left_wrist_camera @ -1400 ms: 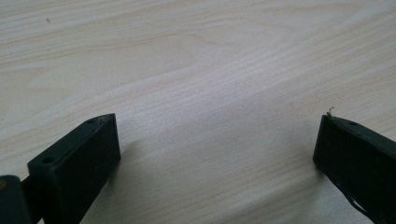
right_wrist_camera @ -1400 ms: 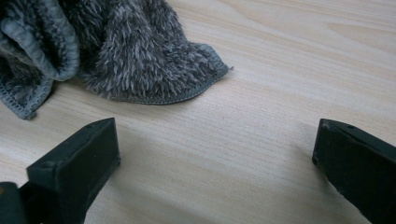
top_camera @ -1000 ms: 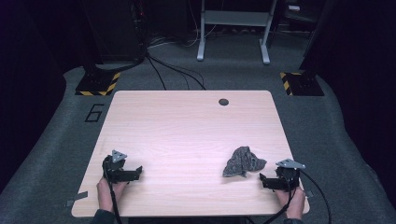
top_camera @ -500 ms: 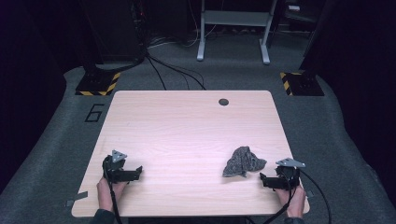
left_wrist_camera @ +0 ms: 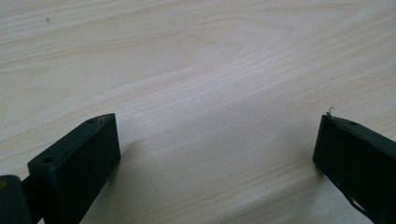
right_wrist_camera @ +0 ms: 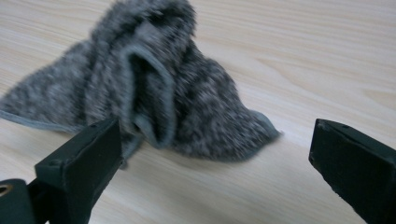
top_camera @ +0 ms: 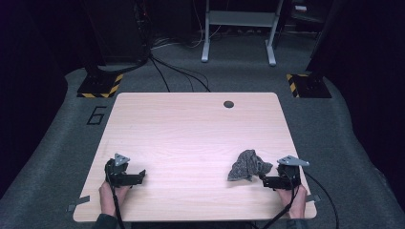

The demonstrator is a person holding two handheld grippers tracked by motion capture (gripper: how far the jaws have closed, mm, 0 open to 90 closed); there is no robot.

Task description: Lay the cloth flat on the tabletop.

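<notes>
Right claw (top_camera: 265, 181) we are keeping released just beside the grey cloth (top_camera: 247, 166), which is lying crumpled near the counter's (top_camera: 191, 124) front right corner; left claw (top_camera: 138, 177) is resting released near the front left corner.

Right gripper (right_wrist_camera: 212, 154): jaws spread wide, empty. Crumpled grey cloth (right_wrist_camera: 149, 84) lies on wooden table (right_wrist_camera: 327, 56), just beyond the jaws.

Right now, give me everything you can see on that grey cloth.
The cloth is a small mottled grey rag, fuzzy like terry, with a plain hemmed edge. It lies crumpled in a peaked heap on the wooden table, near its front right. The right gripper sits just in front of it, jaws wide apart, nothing between them; whether one jaw brushes the hem is unclear.
</notes>
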